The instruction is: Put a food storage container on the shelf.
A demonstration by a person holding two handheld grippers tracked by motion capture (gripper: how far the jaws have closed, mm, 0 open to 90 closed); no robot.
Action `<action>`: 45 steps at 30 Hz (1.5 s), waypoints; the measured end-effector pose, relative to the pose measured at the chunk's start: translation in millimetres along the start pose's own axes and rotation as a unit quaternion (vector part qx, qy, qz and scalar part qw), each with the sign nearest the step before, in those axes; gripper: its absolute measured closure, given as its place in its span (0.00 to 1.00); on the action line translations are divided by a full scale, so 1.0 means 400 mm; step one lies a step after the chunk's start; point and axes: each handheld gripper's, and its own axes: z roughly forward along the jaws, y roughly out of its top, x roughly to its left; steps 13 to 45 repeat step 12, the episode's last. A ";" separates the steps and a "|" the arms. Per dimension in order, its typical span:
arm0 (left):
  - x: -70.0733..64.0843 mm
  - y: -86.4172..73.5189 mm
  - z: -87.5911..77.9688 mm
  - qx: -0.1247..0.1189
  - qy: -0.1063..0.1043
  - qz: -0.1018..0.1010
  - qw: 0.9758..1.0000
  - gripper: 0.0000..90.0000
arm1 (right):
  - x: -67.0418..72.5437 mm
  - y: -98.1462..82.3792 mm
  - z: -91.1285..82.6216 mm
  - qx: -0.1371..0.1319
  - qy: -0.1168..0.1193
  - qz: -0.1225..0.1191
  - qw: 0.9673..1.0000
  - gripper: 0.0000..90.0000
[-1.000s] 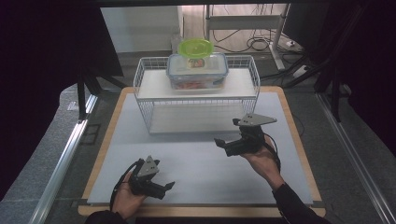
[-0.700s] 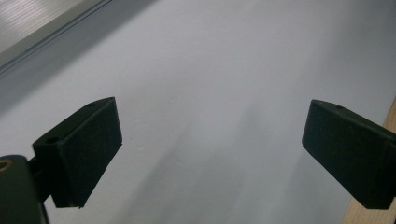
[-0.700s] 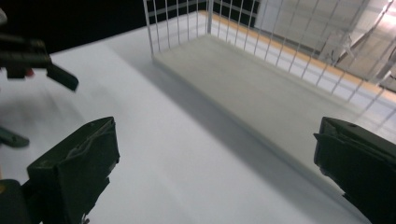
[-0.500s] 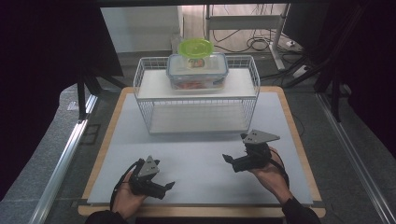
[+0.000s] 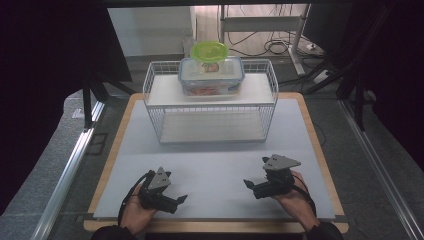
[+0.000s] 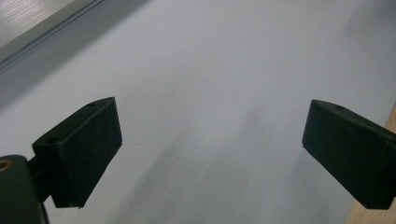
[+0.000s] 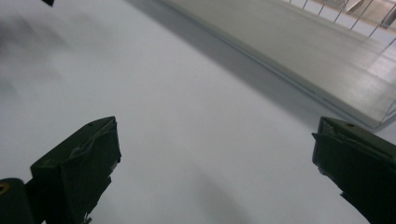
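Resting low on the table (image 5: 210, 165), both grippers, left (image 5: 176, 201) and right (image 5: 251, 186), gape empty; box (image 5: 212, 76) sits well ahead on rack (image 5: 210, 107), nearer right.

Overhead plus two close mat (image 5: 215, 165) views

A grey mat (image 5: 215, 165) lies under the fingers (image 6: 84, 149); far beyond them, perhaps 2 cables (image 5: 270, 47) cross the floor.
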 end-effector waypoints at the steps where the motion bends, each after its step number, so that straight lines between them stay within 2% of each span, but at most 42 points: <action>1: 0.000 0.000 0.000 0.001 0.000 0.000 1.000 0.05 | 0.001 -0.006 0.001 0.005 0.000 0.000 1.000 0.00; 9: 0.001 0.000 0.002 0.004 0.000 0.000 1.000 0.05 | 0.003 -0.038 0.009 0.035 -0.004 0.000 0.999 0.00; 45: 0.001 0.001 0.004 0.004 0.001 0.000 1.000 0.05 | 0.001 -0.037 0.009 0.032 -0.004 0.002 0.999 0.00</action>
